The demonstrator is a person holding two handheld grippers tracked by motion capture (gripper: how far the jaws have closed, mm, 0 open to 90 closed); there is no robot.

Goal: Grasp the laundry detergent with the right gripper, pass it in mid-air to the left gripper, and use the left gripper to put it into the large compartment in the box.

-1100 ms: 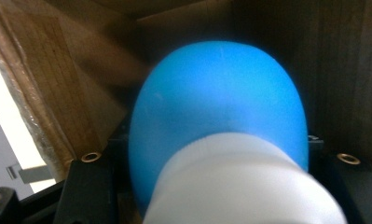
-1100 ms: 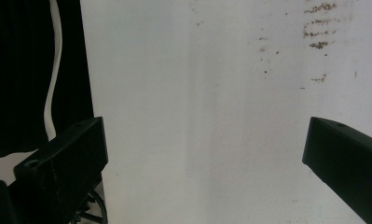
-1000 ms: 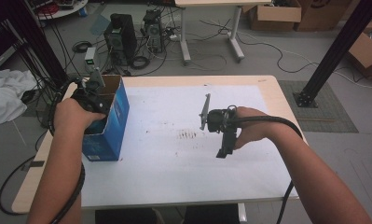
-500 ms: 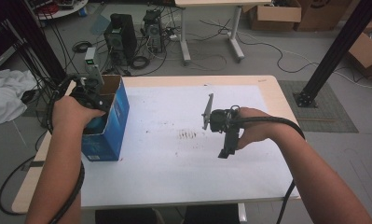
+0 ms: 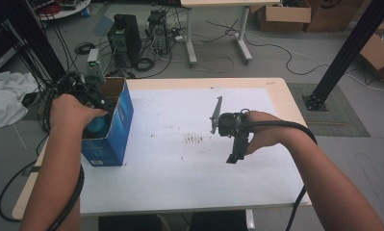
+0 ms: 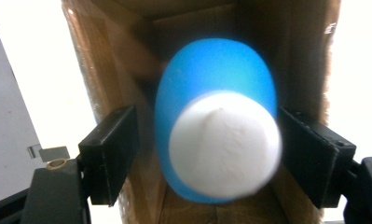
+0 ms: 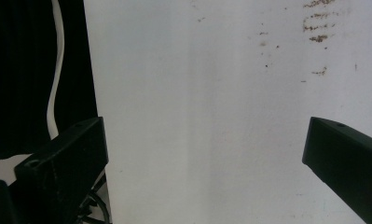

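Hanging over the box [image 5: 113,126], left gripper [image 6: 207,154] has just been opening; jaws spread, blue ball [image 6: 216,121] between, untouched. Ball prob. light, smooth, slippery: pinch at widest middle. Right gripper [image 7: 202,163] spread, empty.

Wooden table [image 5: 281,89] under white sheet [image 5: 180,144], blue cardboard box [image 5: 113,134] at its left edge.

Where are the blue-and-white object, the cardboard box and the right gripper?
blue-and-white object [image 6: 223,144]: left gripper view, its white end face.
cardboard box [image 5: 113,137]: high view, its blue outer side.
right gripper [image 5: 232,159]: high view, the tip of its jaws above the table.
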